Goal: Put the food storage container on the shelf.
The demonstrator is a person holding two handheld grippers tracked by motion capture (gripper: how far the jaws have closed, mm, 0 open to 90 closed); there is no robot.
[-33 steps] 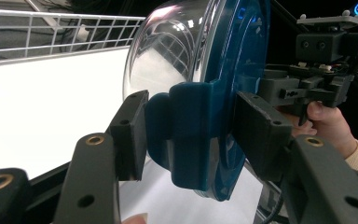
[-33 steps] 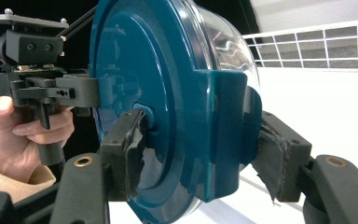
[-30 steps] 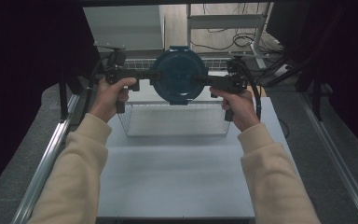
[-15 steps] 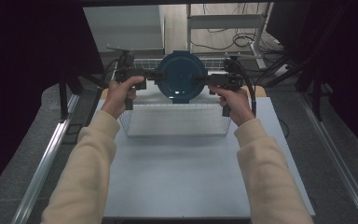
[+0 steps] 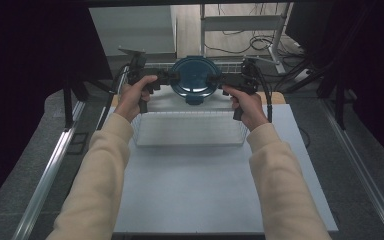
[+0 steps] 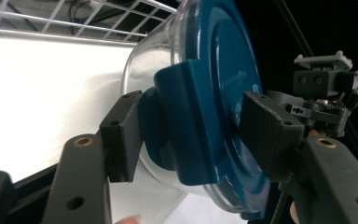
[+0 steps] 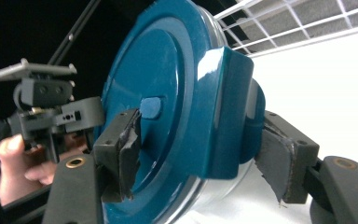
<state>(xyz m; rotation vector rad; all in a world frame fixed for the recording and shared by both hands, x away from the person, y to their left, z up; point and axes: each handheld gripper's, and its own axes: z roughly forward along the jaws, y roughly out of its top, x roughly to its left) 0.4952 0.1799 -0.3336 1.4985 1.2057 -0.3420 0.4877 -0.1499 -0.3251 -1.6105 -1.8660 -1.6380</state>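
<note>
A round clear container with a blue clip-on lid (image 5: 196, 80) was held aloft at the upper centre of the frame, beyond a clear rectangular bin (image 5: 189, 129) on the white surface (image 5: 205, 195). The left hand-held gripper (image 6: 191, 135) and right hand-held gripper (image 7: 200, 144) were each pinched on a lid clip. A clip could be popped open, dropping the container. Compared with a second ago, it was carried farther away.

Lidded container (image 5: 196, 80) held between both tongs, beyond the basket (image 5: 190, 131).

The container (image 6: 205, 107) bottom is cut off by both gripper views' lower edges.
</note>
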